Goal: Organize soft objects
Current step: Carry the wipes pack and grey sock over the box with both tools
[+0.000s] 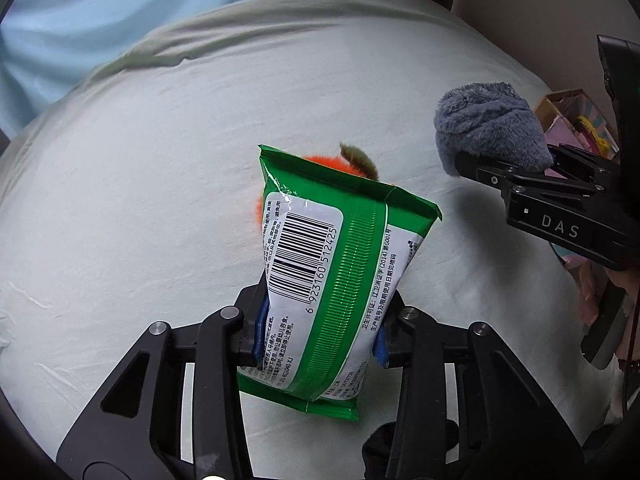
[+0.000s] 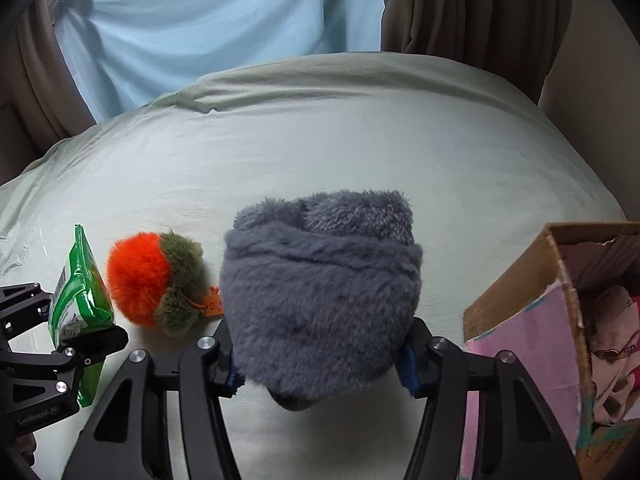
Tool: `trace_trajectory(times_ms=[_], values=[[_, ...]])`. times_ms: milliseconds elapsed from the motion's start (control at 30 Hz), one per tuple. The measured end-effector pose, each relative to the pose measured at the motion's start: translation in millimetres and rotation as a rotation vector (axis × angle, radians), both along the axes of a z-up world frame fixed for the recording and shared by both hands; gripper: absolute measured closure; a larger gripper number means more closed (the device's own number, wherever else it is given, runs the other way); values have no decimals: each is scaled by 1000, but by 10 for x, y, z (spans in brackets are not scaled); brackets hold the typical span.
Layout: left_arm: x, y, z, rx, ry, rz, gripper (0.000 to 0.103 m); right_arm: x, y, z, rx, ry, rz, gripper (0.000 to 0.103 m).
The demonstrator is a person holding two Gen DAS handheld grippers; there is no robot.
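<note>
The pale green bed (image 2: 320,152) carries everything, with the open cardboard box (image 2: 560,280) at its right edge as the landmark. Just left of the box, the right gripper (image 2: 320,364) clamps a grey plush bundle (image 2: 320,280). Further from the box lies an orange-and-green pompom (image 2: 148,280), then the left gripper (image 1: 320,340) pinching a green wet-wipes pack (image 1: 332,264) by its lower half. Likely risks — the slick pack sliding out, or the plush snagging the box's torn flap.
</note>
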State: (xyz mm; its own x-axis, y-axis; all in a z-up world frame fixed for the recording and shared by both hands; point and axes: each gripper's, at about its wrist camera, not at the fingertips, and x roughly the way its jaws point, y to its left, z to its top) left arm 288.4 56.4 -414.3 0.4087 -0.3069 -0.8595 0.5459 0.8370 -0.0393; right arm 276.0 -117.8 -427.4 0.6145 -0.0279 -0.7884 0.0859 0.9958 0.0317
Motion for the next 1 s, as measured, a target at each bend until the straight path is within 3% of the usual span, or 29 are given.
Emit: trace_trajectory(times_ms=[367, 767, 1000], values=[[-386, 95, 1066, -36, -82, 59, 68, -565, 27, 1112, 25, -68, 22, 49], [-1262, 197, 2236, -65, -123, 202, 68, -1336, 50, 2306, 13, -102, 92, 49], [-1800, 180, 2673, -81, -133, 314, 68, -1786, -80, 2778, 32, -92, 100, 49]])
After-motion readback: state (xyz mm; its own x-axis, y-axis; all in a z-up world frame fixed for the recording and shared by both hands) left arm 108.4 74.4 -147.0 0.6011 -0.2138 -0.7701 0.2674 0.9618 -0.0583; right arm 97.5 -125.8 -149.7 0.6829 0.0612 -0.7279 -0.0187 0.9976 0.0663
